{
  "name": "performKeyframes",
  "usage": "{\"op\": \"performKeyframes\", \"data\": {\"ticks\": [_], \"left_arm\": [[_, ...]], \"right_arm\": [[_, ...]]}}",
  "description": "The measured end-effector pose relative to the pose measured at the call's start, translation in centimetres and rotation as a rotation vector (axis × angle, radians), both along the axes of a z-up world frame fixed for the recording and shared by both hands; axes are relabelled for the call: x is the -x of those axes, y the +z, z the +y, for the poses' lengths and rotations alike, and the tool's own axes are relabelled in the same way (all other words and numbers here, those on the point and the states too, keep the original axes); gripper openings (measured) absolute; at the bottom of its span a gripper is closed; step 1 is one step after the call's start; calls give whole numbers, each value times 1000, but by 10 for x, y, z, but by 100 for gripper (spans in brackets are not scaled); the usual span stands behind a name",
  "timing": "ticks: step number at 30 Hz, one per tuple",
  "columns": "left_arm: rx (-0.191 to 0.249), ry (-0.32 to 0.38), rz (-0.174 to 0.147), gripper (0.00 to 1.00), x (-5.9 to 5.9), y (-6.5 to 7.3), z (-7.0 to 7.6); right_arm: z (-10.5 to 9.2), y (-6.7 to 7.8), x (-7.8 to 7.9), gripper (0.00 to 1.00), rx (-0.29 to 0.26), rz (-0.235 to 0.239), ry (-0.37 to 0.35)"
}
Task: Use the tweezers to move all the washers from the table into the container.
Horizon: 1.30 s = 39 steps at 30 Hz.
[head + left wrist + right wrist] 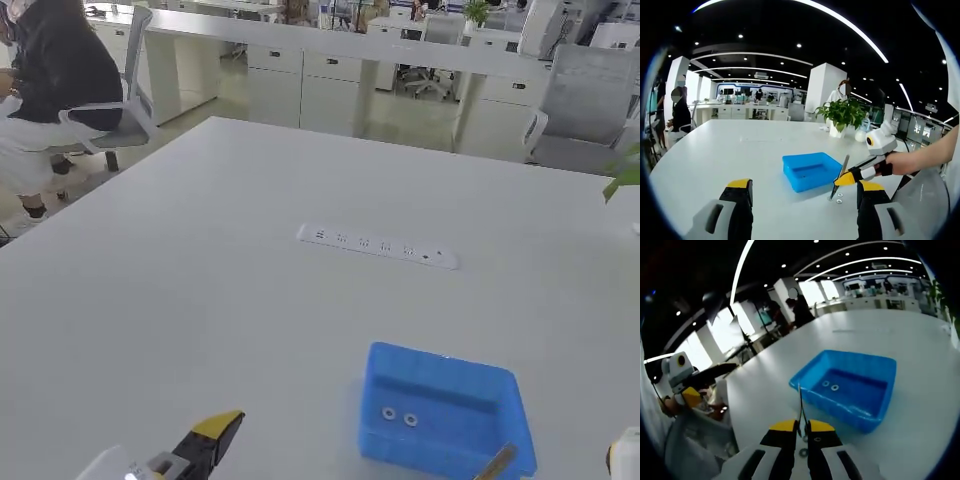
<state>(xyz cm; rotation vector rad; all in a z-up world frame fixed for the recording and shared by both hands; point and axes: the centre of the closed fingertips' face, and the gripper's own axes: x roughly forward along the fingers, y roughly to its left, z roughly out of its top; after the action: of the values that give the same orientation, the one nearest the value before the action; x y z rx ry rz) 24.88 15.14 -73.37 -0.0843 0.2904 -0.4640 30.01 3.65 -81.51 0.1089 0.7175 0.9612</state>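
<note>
Right gripper (800, 426) clamped on tweezers (800, 405). Tips near container (830, 405) front wall, over loose washers (839, 201) on table (740, 150). Two washers (830, 385) inside container. Left gripper (804, 185) agape, empty. Pinch one rim, lift above wall.

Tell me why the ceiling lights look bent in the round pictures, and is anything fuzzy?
Left gripper view: the fisheye lens curves the ceiling light strips into arcs. Right gripper view: the same bending shows there. Head view: the table edges look straight, the blue container is fairly sharp, while a tool and the tweezers at the bottom edge look blurry.
</note>
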Motion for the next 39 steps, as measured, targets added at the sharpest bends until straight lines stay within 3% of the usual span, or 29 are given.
{"op": "performKeyframes", "data": {"ticks": [4,11,15,19,25,29,32,39], "left_arm": [[-4,-2,1,88,0,0,0],[-3,-1,2,87,0,0,0],[-5,-3,2,87,1,-1,-1],[-4,-3,2,87,0,0,-1],[-5,-5,2,87,1,0,-1],[-8,-6,2,87,1,-1,-1],[-6,-3,2,87,0,-1,-1],[-8,-6,2,87,0,-1,-1]], "right_arm": [[2,-2,4,5,19,-5,17],[4,-1,7,5,65,-57,50],[5,-1,9,5,102,-103,78],[6,2,9,5,143,-183,99],[5,4,9,5,133,-182,103],[5,-4,12,5,172,-191,129],[6,-4,14,5,172,-189,135],[10,-4,21,5,234,-266,222]]}}
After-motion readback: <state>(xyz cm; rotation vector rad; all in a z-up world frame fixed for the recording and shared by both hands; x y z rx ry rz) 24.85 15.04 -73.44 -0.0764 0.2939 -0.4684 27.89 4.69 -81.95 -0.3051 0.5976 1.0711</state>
